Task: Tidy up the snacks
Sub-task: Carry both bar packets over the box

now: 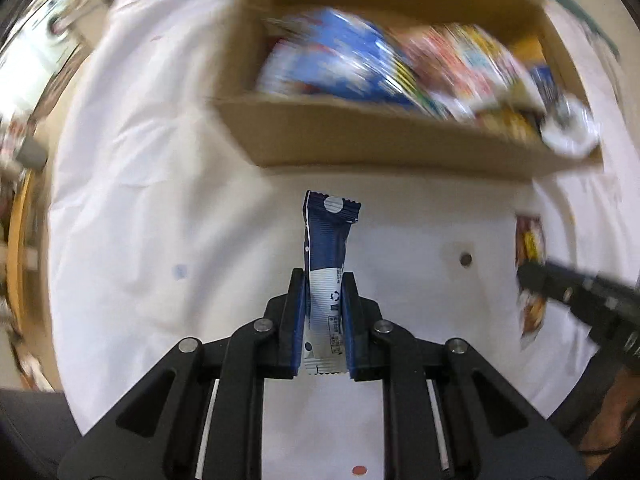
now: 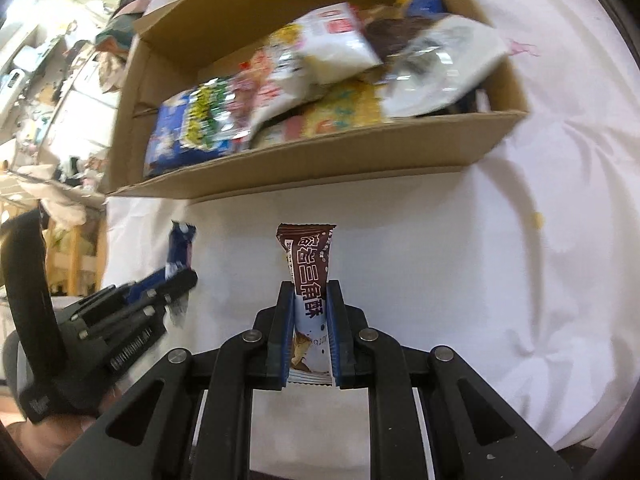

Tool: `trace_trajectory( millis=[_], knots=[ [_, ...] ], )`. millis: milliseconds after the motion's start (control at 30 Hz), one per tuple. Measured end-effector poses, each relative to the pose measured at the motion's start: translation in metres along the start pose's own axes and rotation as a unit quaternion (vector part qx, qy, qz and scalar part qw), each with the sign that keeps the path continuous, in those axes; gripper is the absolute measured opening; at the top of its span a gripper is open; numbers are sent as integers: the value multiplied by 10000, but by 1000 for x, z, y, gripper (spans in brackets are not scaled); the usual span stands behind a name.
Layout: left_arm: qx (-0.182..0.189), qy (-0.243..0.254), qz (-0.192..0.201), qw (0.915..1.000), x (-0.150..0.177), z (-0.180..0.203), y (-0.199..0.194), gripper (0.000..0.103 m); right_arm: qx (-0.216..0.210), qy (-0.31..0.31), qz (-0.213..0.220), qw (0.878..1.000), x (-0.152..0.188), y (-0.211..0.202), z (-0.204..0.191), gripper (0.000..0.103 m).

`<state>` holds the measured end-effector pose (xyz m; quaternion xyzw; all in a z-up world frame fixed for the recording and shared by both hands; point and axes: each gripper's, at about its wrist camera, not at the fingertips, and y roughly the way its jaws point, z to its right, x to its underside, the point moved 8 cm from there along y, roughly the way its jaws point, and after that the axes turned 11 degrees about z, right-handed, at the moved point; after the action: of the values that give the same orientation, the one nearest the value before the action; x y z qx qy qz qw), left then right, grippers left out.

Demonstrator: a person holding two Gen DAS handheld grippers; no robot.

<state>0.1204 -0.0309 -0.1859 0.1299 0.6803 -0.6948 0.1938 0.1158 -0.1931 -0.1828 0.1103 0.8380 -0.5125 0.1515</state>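
The left tool (image 1: pixel 324 280) was clamped on a slim navy-blue and white snack wrapper (image 1: pixel 326 248), its blue-padded fingers (image 1: pixel 299 320) pressing both sides of the white lower part while the crimped navy end stood out past the tips. The right tool (image 2: pixel 310 292) likewise gripped a slim brown and pale-blue wrapper with white printed characters (image 2: pixel 310 264), the brown end projecting forward. Both packets hung above a table covered in a creased white cloth (image 1: pixel 160 200), clear of its surface. Just beyond them stood an open brown cardboard box (image 2: pixel 320 160), its near wall facing the tools, heaped with a jumble of colourful snack bags (image 2: pixel 280 92) in blue, white, yellow and red. In the right wrist view the left tool appeared at the lower left, carrying its navy packet beside the box's near corner.
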Motion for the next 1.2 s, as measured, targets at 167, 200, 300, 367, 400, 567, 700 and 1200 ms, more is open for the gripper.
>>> trace_trajectory(
  millis=[167,200,300,367,400,567,700,1200],
  knots=[
    [-311,-227,257,9989,-12,-23,-30,13,-374,-305,100,9988,-1,-10,-32,16],
    [-380,-236,328,9985,-14,-26,-37,13,-435,-339,157,9984,-3,-13,-36,16],
    [-477,-292,463,9974,-33,-32,-48,13,-656,-435,509,9956,-12,-35,-46,16],
    [-491,-338,597,9964,-45,-41,-60,13,-794,-418,774,9930,-21,-50,-48,16],
    [-491,-345,661,9960,-48,-51,-62,14,-841,-404,918,9914,-26,-58,-48,16],
    [-413,-290,1148,9921,-73,-44,-89,13,-929,-339,1534,9832,-48,-92,-43,16],
    [-325,-43,1556,9873,-99,-29,-102,13,-985,-274,1887,9767,-63,-108,-40,16],
    [130,466,1843,9817,-142,3,-85,14,-1018,153,2258,9687,-122,-101,-17,16]
  ],
)
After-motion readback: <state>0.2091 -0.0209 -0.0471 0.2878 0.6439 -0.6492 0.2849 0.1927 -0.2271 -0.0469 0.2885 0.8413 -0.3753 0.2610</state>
